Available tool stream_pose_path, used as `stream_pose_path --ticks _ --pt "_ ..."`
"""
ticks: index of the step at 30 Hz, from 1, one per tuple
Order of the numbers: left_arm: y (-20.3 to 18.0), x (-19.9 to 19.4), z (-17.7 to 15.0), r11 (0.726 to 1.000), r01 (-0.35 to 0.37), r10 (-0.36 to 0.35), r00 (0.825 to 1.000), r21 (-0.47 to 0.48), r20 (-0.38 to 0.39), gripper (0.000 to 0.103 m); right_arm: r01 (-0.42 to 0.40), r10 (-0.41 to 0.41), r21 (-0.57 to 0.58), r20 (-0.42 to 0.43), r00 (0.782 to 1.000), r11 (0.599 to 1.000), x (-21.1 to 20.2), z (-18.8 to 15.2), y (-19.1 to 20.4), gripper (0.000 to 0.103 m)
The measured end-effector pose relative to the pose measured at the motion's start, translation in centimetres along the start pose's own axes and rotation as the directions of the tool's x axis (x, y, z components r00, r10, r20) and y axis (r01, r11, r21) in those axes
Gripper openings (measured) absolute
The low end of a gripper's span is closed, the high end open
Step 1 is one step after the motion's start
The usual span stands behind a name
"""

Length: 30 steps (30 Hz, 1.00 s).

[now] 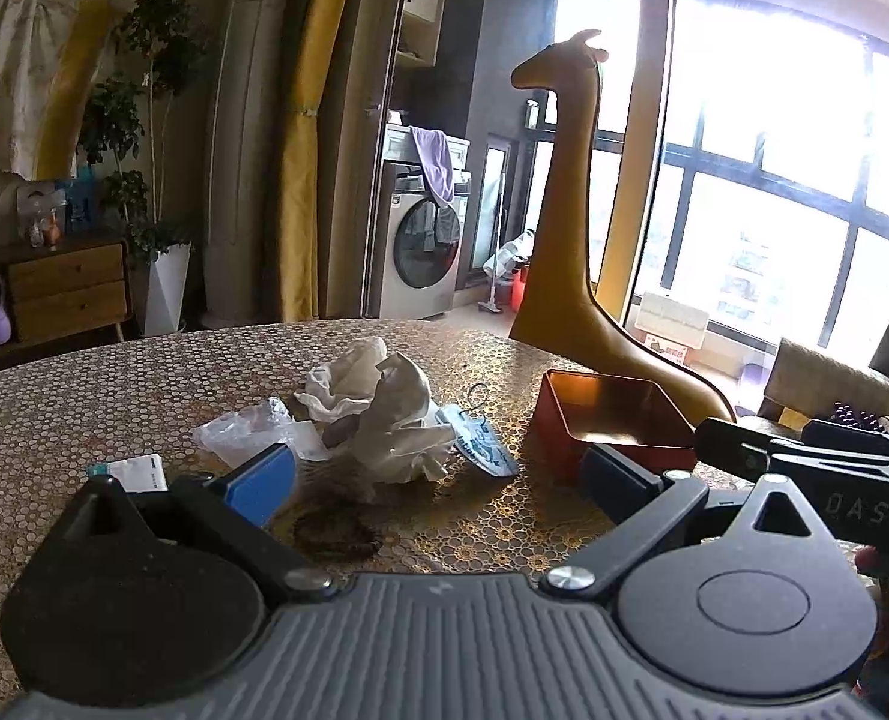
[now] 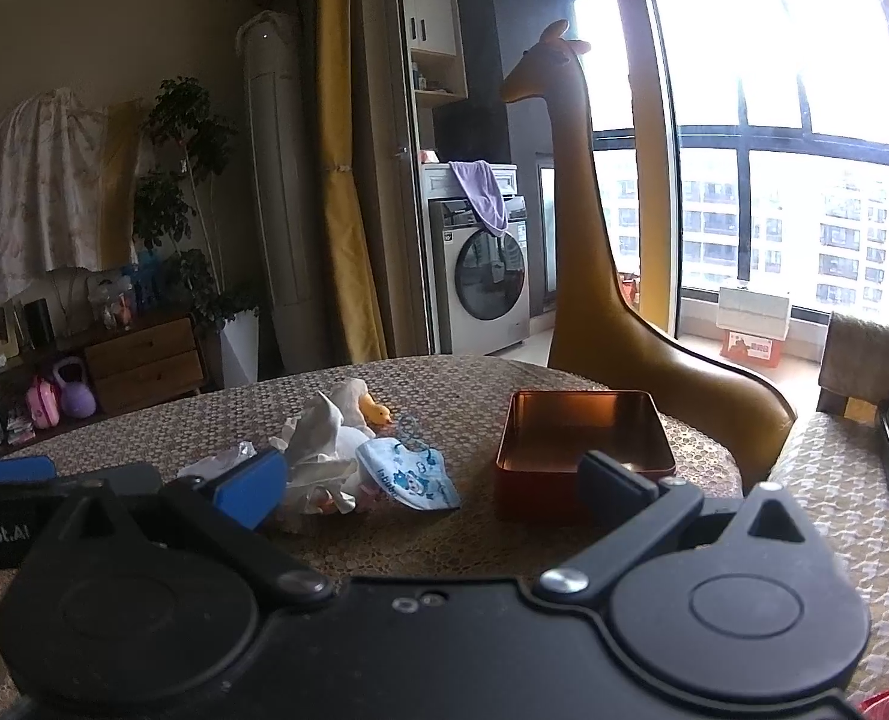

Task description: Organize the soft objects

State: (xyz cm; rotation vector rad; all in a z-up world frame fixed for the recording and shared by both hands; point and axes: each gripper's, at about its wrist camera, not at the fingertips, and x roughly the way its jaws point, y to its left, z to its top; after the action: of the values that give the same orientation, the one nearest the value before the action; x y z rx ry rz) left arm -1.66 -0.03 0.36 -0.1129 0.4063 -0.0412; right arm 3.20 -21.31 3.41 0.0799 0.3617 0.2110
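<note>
Nothing is being held at this moment: the left hand-held gripper and the right hand-held gripper are both being carried wide apart at the jaws and empty, just short of the things on the bench.

The soft objects are lying in a loose heap directly left of the red tin, which is standing open and empty. In that heap a crumpled white cloth is piled on top, a small plush duck with a yellow beak is tucked behind it, a blue-printed child's mask is lying nearest the tin, and a crinkled clear plastic bag is spread on the far side from the tin.

All of these are judged to be light and limp, so they are likely to sag and trail when lifted. The cloth is best pinched at a raised fold, the duck across its body, and the mask by its middle rather than the thin ear loop, which could slip out.
</note>
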Motion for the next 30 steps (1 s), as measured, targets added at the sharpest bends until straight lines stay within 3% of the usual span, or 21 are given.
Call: stream_pose_path --ticks 30 --pt "-0.4 -3.1 0.0 1.0 0.025 -0.024 0.998 -0.001 0.059 0.103 0.01 -0.009 -0.015 0.055 0.998 1.0 -3.2 0.1 1.1 0.103"
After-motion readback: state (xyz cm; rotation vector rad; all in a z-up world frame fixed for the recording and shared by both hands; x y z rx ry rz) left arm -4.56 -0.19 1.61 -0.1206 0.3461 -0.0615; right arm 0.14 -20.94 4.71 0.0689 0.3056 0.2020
